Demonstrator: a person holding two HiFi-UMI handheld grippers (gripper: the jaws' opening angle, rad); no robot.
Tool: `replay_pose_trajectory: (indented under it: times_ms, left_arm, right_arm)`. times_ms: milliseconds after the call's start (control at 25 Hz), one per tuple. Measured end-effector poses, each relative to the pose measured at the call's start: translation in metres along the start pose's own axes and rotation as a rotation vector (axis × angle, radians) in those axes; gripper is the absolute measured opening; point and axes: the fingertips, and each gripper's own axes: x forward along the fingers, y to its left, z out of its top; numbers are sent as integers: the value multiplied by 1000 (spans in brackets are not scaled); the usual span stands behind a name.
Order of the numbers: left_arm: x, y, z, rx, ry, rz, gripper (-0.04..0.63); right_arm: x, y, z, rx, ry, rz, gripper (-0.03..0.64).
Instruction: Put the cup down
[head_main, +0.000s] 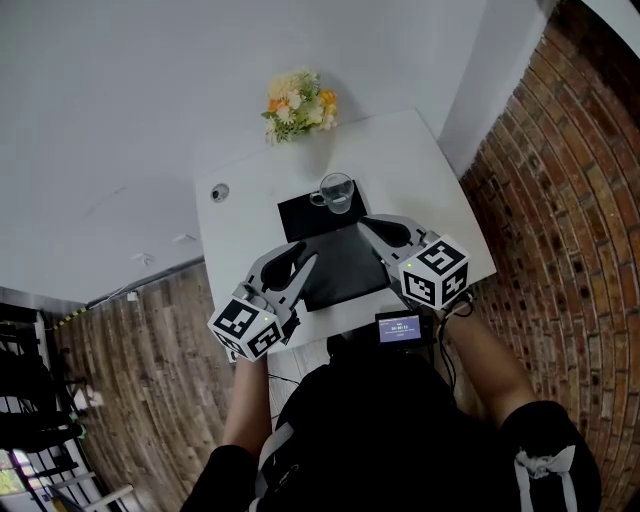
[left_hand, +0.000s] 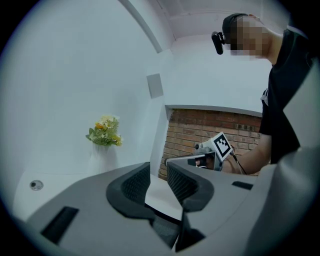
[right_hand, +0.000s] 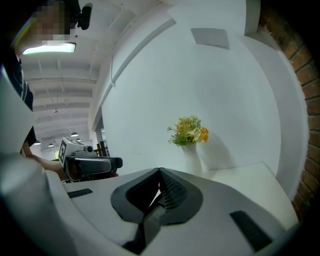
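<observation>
A clear glass cup (head_main: 336, 193) with a handle stands upright at the far edge of the black mat (head_main: 340, 268) on the white table (head_main: 440, 190). Neither gripper touches it. My right gripper (head_main: 368, 224) hovers over the mat just near the cup, and in its own view the right gripper (right_hand: 160, 171) has its jaws together with nothing between them. My left gripper (head_main: 306, 262) hangs over the mat's near left part. In its own view the left gripper (left_hand: 158, 172) shows a gap between the pads and holds nothing. The cup is hidden in both gripper views.
A white vase of yellow and orange flowers (head_main: 298, 104) stands at the table's far edge. A small round fitting (head_main: 219, 193) sits at the far left corner. A brick wall (head_main: 570, 180) runs along the right, and wooden floor (head_main: 150, 350) lies to the left.
</observation>
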Motion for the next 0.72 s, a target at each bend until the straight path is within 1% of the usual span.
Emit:
replay_pose_trajectory:
  times_ms: [720]
  left_arm:
    - [6, 0, 3, -2, -9, 8, 98]
  right_arm:
    - [-3, -9, -1, 22, -10, 23, 14]
